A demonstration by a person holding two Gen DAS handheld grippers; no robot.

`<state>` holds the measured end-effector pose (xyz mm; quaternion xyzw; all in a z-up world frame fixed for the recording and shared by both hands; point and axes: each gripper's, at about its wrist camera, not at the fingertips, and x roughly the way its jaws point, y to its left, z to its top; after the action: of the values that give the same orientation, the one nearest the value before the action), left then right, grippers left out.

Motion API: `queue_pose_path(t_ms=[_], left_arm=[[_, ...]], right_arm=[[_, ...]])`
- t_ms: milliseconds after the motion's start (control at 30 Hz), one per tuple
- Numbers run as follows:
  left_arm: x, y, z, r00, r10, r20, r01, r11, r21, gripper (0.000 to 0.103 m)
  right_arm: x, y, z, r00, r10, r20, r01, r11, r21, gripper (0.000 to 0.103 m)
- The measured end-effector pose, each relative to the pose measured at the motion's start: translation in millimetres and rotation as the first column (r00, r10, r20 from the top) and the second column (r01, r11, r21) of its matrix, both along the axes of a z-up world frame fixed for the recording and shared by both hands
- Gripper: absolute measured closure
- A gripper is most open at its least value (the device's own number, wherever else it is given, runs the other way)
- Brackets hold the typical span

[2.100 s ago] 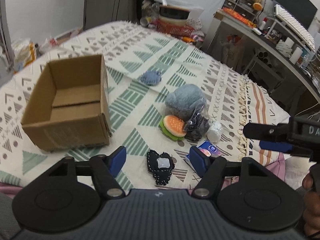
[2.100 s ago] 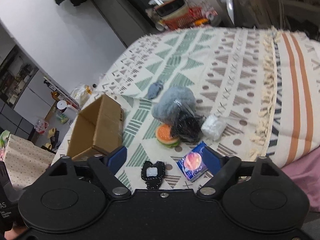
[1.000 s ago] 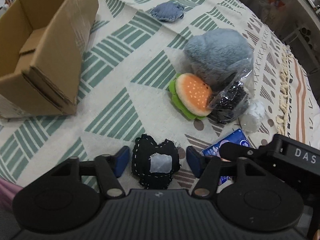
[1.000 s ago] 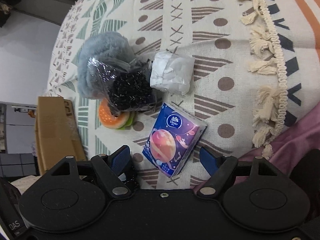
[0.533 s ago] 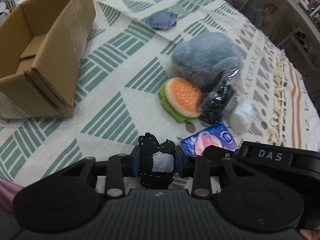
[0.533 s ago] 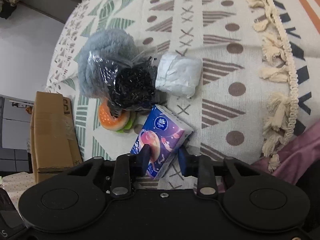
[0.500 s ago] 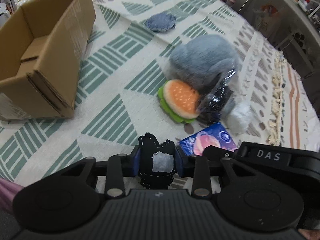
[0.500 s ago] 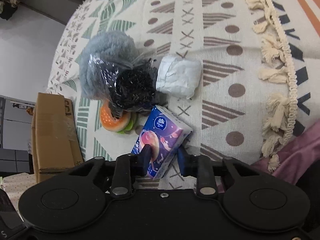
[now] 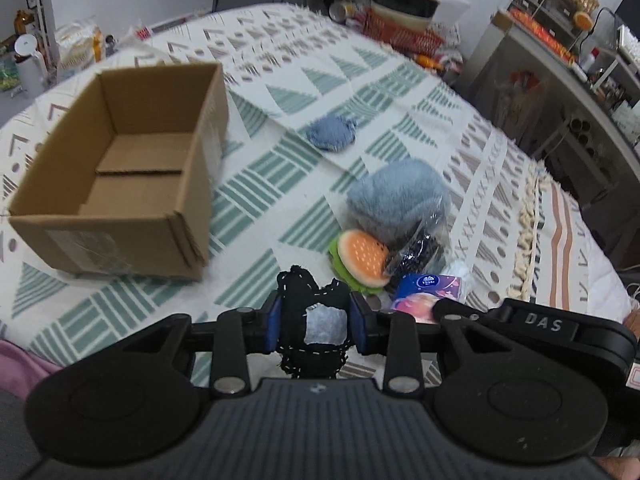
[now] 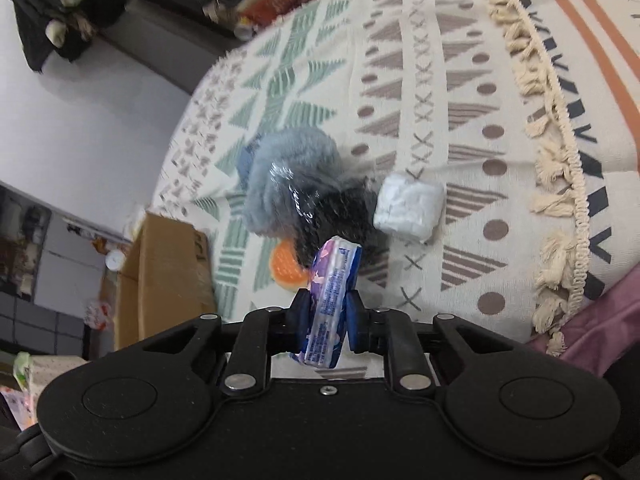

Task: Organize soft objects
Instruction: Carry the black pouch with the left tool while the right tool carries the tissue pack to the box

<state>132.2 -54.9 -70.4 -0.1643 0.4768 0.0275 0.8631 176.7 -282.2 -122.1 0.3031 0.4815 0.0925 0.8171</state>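
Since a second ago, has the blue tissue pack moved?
Yes. The tissue pack no longer lies flat on the blanket; it is lifted edge-on, clamped in the right gripper.

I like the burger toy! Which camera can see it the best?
The left wrist camera. There the burger toy shows its whole orange bun and green edge, lying beside the fluffy blue plush. In the right wrist camera only an orange sliver peeks out, because the tissue pack in the right gripper covers most of it.
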Motion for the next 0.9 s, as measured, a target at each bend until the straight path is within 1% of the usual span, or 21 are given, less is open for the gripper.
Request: queue_pose_path(t_ms=[133, 267, 400, 533, 733, 900], left_arm=[[-6.2, 9.8, 12.3, 0.999, 0.004, 0.036, -0.003, 1.0, -0.008, 0.069], [-8.8, 17.8, 25.1, 0.997, -0.004, 0.078, 0.003, 1.0, 0.013, 0.069], [-9.1, 27.6, 35.1, 0.994, -0.005, 0.111, 0.004, 1.0, 0.01, 0.069], [-6.8, 35.7, 43.0, 0.989, -0.004, 0.145, 0.001, 1.0, 0.019, 0.069], [-2.9, 53.2, 52.7, 0.981, 0.017, 0.195, -0.021, 1.0, 0.018, 0.069], [2.2, 70.7, 60.7, 0.973, 0.045, 0.226, -0.05, 0.999, 0.02, 0.069]], right_arm=[[-7.7, 0.5, 12.5, 0.997, 0.008, 0.081, -0.01, 1.0, 0.026, 0.085], [-11.9, 6.9, 21.4, 0.99, 0.022, 0.136, -0.027, 0.999, 0.035, 0.085], [-15.2, 14.6, 30.9, 0.981, 0.033, 0.191, -0.04, 0.999, 0.036, 0.085], [-18.6, 22.1, 41.0, 0.968, 0.04, 0.247, -0.048, 0.999, 0.024, 0.085], [-20.5, 36.5, 56.6, 0.939, 0.069, 0.336, -0.072, 0.997, -0.002, 0.085], [-16.0, 50.3, 69.4, 0.913, 0.109, 0.392, -0.096, 0.994, -0.053, 0.085]])
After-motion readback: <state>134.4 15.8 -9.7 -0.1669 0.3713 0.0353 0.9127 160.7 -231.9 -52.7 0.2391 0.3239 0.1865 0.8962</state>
